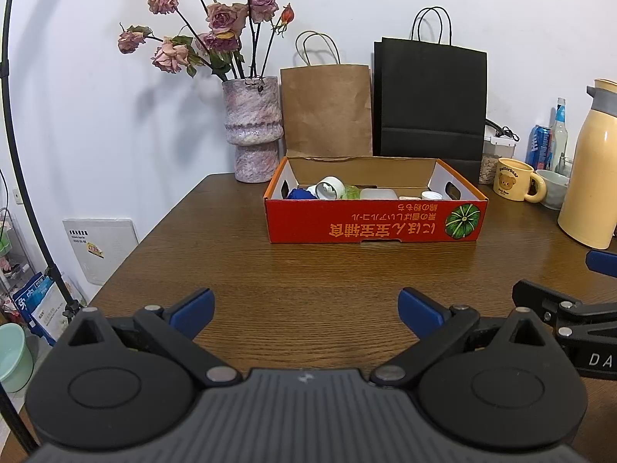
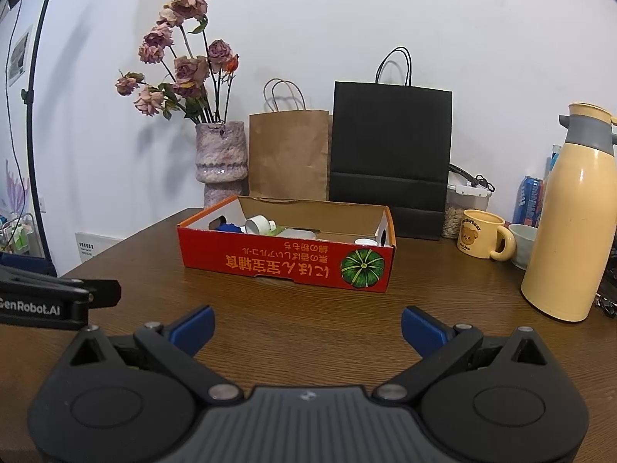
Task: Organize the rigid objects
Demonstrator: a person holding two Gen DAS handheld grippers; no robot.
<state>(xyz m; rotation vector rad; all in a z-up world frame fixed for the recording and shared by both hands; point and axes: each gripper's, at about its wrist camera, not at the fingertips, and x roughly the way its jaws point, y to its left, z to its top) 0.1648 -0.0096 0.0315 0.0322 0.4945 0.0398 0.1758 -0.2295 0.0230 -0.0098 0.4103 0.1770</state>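
Wooden table (image 1: 308,270) is carrying the red box (image 1: 372,220) by a white wall; left gripper (image 1: 306,308) and right gripper (image 2: 307,326) are hovering, jaws spread wide, gripping nothing.

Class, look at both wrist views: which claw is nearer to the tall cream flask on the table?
The right claw. The flask stands just ahead and to its right. For the left claw, the flask sits beyond the right claw, at the far right edge.

A dark wood-grain worktop (image 1: 316,270) stretches ahead of the tool to a plain white wall (image 1: 385,7). Low on the wall, to the tool's left, sits a white panel (image 1: 101,249). A black stand pole (image 1: 23,177) curves up on the far left.
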